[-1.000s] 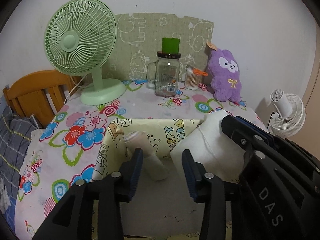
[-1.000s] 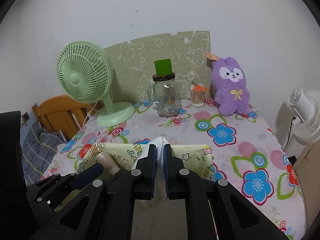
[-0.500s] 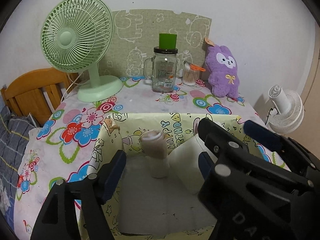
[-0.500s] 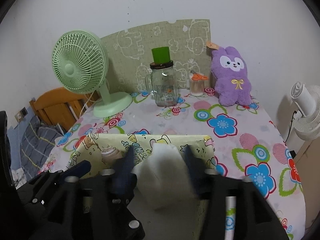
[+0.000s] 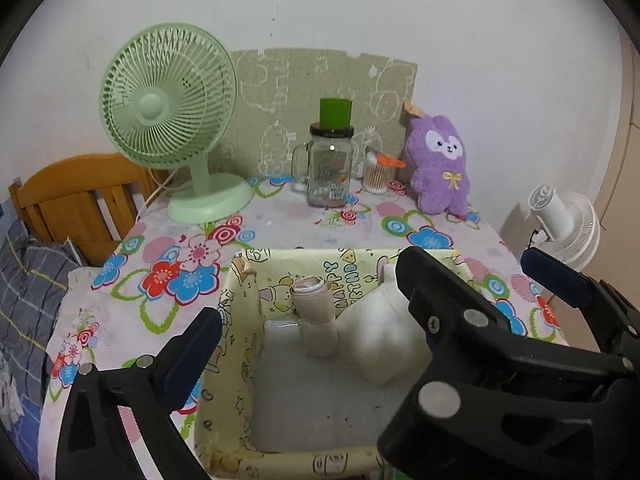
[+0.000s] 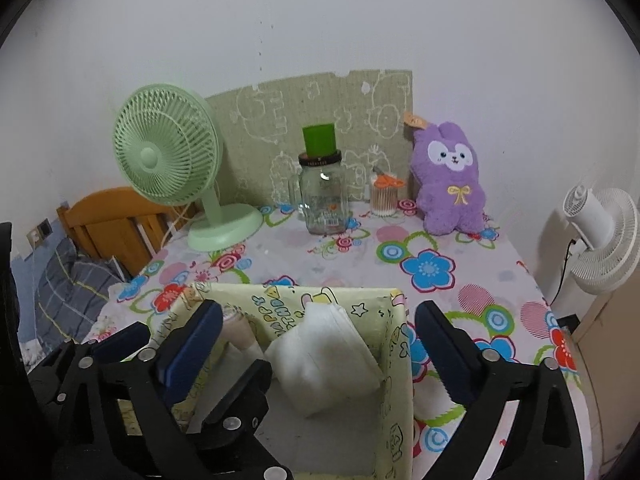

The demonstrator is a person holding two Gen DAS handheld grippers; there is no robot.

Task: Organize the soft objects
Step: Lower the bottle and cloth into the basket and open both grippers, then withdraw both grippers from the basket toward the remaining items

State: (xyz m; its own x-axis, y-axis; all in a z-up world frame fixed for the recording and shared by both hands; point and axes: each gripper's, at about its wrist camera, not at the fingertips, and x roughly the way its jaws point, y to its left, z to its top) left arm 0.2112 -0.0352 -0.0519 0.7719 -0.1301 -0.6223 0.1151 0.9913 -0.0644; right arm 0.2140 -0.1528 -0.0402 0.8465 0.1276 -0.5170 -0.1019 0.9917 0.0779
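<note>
A yellow cartoon-print box [image 5: 240, 320] stands at the near edge of the flowered table. Inside it, a beige rolled cloth [image 5: 314, 304] stands upright against a white folded bundle [image 5: 380, 336]. My left gripper [image 5: 316, 338] hovers over the box with its jaws opening wide. They touch nothing, and its right finger is hidden behind the other gripper. My right gripper [image 6: 318, 312] is also opening. The white bundle [image 6: 324, 360] lies free below and between its fingers, the beige roll [image 6: 240, 328] by its left pad. A purple plush rabbit [image 6: 452, 184] leans on the back wall.
A green desk fan [image 5: 168, 104] stands at the back left. A glass jar [image 5: 330, 172] with a green cup on top and a cotton-swab tub [image 5: 376, 174] sit mid-back. A white fan [image 6: 600, 236] stands off the table's right edge. A wooden headboard [image 5: 80, 192] and plaid bedding are on the left.
My right gripper was shut on the white bundle; it has opened and the bundle now rests in the box. My left jaws spread wide from around the beige roll. Both grippers drew back a little.
</note>
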